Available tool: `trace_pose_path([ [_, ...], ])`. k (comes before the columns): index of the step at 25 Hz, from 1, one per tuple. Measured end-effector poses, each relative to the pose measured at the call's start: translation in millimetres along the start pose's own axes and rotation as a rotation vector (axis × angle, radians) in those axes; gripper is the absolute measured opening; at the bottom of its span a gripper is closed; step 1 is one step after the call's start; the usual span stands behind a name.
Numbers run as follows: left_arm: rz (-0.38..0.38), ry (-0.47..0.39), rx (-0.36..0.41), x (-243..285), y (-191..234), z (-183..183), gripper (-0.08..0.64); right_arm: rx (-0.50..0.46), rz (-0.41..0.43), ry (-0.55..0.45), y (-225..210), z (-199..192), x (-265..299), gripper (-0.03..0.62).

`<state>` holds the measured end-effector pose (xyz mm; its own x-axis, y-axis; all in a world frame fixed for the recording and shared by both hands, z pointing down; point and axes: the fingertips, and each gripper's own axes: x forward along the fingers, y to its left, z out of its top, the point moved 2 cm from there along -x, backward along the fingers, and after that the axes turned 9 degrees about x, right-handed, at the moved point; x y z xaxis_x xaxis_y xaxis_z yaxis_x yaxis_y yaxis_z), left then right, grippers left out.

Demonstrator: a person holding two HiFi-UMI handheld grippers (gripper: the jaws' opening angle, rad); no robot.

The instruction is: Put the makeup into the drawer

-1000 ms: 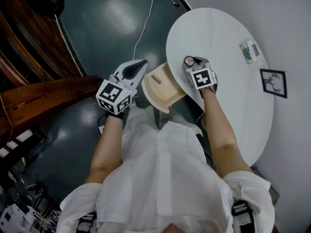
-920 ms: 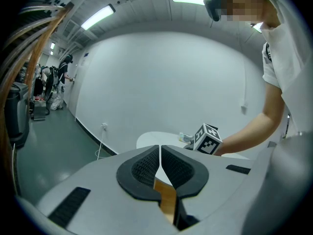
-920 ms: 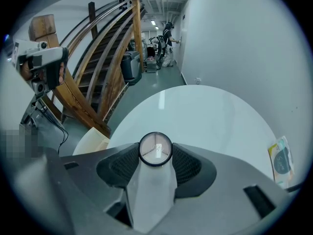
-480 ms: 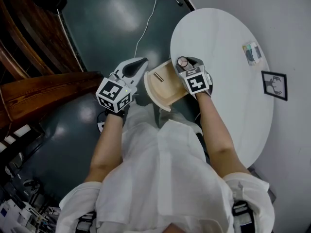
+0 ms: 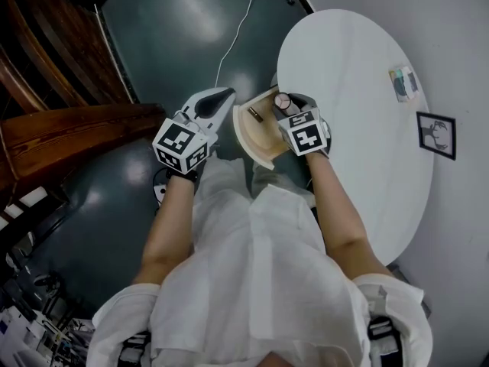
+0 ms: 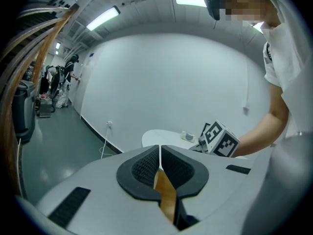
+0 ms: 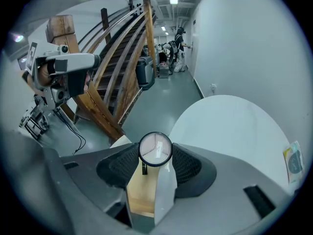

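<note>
Compact (image 7: 155,149) in right gripper (image 5: 285,104) — over open drawer (image 5: 261,134), left gripper (image 5: 218,98) pinching its front.

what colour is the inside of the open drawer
Pale, light-wood tan: the open wooden drawer shows best in the head view.

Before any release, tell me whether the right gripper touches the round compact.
Touching. The right gripper view shows the right gripper clamping the round compact, no gap either side.
</note>
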<state>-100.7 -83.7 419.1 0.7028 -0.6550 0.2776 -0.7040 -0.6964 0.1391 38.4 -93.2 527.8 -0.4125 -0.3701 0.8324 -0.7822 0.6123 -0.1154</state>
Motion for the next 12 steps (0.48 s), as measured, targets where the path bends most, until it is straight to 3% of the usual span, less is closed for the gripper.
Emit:
trace_pose_path([
  [12, 0.007, 0.023, -0.014, -11.0, 2.1, -15.6, 0.025, 0.022, 0.06, 0.025, 47.5, -26.1, 20.5, 0.209],
])
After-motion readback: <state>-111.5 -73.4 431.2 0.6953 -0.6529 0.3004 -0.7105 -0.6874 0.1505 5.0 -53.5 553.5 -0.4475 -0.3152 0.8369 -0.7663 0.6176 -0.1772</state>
